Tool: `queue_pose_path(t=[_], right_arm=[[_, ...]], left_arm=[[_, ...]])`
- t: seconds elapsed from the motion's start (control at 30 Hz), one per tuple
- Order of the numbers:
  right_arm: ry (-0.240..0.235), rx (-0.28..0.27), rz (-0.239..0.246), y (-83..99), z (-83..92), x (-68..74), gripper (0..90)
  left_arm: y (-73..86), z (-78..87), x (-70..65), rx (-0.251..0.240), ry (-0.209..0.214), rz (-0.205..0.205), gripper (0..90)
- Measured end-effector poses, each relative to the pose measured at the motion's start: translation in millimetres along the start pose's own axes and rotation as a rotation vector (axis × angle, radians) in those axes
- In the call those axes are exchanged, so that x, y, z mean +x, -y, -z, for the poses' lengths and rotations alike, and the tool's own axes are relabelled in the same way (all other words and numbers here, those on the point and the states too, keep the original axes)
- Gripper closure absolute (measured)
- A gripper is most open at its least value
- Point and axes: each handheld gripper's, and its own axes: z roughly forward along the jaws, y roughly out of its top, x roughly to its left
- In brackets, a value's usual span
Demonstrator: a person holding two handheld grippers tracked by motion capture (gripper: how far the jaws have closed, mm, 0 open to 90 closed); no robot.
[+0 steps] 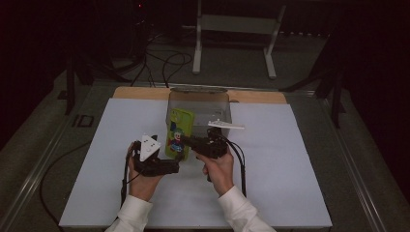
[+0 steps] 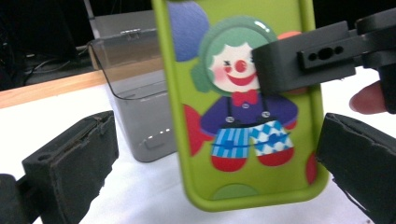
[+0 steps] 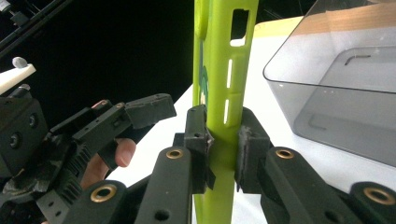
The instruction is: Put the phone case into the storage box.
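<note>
From the high view, your right gripper (image 1: 186, 141) reaches left from the middle of the white worktop (image 1: 270, 159) and holds the green phone case (image 1: 180, 133) upright, just in front of the clear grey box (image 1: 199, 104) at the far edge. Your left gripper (image 1: 169, 166) sits just near and left of the case, its jaws pointing right toward the case's lower end.

The right gripper view gives you what the high view cannot: the case seen edge-on, with its slots and a camera cut-out (image 3: 239, 21) along the side wall, and your two jaws pressed flat on either face of it, closed tight on the thin shell (image 3: 227, 93). It also shows your left gripper (image 3: 135, 116) off to the left, clear of the case, and the box (image 3: 336, 88) to the right.

The left gripper view shows the printed face instead: a clown with green hair, red nose and blue checked trousers on the case (image 2: 243, 107), head up. One jaw of the right gripper (image 2: 303, 63) crosses the clown's face from the right. Your own jaws stand wide apart at the two lower corners of that view, touching nothing; the case hangs between and beyond them.

The case's long axis runs up and down, clown's head toward the top, bottom edge lifted off the worktop, printed face turned to your left gripper.
</note>
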Motion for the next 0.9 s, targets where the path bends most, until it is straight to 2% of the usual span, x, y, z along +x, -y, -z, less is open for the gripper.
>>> queue_pose_path(t=[0.1,0.33,0.63,0.9], right_arm=[[0.006,0.002,-0.001,-2.7,2.1,0.2,78.3],[0.067,0.036,0.032,-9.7,6.6,4.4,78.3],[0.097,0.05,0.043,-23.0,13.8,3.2,78.3],[0.127,0.124,0.036,-32.4,14.4,1.0,78.3]], left_arm=[[-1.1,2.1,2.5,-0.007,-0.001,0.004,0.0],[-2.7,5.7,8.4,-0.007,-0.008,0.006,0.0],[-4.2,8.7,13.7,-0.002,-0.008,0.01,0.0],[-4.8,12.0,19.0,-0.014,-0.018,0.015,0.0]])
